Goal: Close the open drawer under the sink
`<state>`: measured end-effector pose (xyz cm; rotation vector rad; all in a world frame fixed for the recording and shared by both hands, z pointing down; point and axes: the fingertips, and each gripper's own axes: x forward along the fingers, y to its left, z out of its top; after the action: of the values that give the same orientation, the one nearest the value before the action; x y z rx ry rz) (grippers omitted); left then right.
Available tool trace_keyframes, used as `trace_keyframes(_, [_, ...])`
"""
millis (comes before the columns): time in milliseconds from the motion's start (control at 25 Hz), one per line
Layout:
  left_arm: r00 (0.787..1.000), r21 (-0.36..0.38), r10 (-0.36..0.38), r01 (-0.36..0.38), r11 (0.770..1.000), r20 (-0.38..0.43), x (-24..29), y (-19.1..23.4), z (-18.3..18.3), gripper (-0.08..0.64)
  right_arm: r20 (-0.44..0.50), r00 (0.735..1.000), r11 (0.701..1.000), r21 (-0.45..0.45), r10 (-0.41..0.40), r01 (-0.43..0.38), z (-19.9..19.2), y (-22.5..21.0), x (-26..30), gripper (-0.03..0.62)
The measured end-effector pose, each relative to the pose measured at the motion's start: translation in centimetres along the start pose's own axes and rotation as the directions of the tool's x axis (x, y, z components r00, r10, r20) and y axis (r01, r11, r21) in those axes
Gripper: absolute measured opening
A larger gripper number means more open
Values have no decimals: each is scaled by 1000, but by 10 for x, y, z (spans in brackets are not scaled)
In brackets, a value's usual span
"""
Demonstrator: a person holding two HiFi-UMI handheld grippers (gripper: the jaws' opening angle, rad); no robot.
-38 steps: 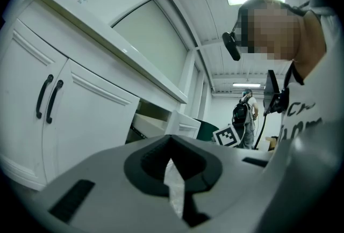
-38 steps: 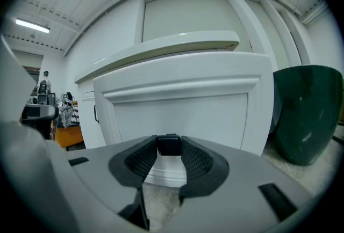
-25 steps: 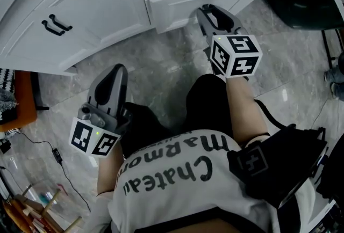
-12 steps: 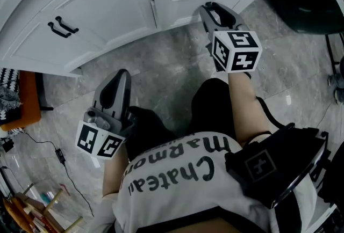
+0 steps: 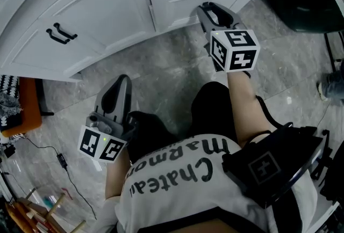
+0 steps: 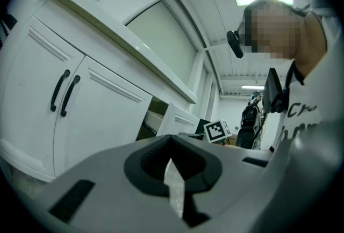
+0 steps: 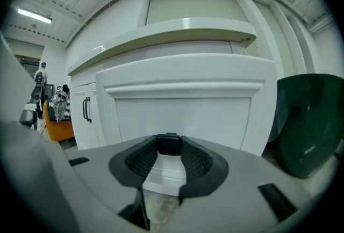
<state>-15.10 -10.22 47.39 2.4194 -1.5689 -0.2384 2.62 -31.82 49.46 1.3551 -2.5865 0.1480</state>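
Drawer (image 5: 183, 5) stands pulled out of the white cabinet (image 5: 97, 6), so the closing push is all left to do, right tool (image 5: 208, 10) clamped on its dark handle (image 7: 169, 144), left tool (image 5: 121, 81) with jaws together, empty.

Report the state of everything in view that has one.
drawer, open, pulled part way out
cabinet doors, both shut
right gripper, jaws closed on the black handle at the drawer front
left gripper, jaws together, nothing held, away from the cabinet
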Motion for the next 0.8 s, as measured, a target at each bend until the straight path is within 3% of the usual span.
trace_keyframes(800, [1000,3,19,-19,1000,4,-3,0,1,8,-5,1000,1000,-14,-4,3,9,-3,25,141])
